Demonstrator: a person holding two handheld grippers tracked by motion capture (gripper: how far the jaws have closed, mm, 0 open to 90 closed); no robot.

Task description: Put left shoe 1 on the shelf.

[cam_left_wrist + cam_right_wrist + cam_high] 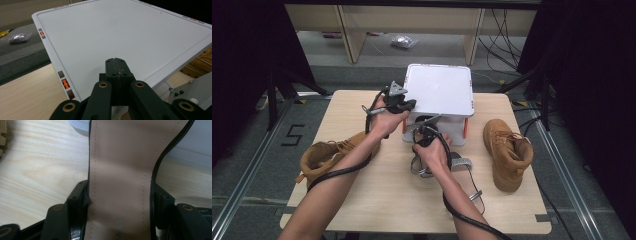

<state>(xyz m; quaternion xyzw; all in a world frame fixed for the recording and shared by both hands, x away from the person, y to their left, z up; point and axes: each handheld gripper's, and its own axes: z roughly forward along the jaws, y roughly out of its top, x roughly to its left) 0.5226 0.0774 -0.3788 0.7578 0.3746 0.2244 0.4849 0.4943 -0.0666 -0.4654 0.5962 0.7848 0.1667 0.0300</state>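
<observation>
My left gripper [117, 75] is squeezed tight with nothing in it, over the white box [120, 35]. My right gripper [120, 202], low in its own view, grips the tan sandal [120, 170] by both edges.

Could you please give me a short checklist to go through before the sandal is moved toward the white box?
1. Right gripper clamped on the sandal, jaws on both edges of its sole: ok.
2. Left gripper shut, at the white box lid: ok.
3. Lid raised so the box is open: not ok, it looks flat and closed.
4. Second sandal on the table: ok.
5. Boots, left boot and right boot, away from the box front: ok.
</observation>
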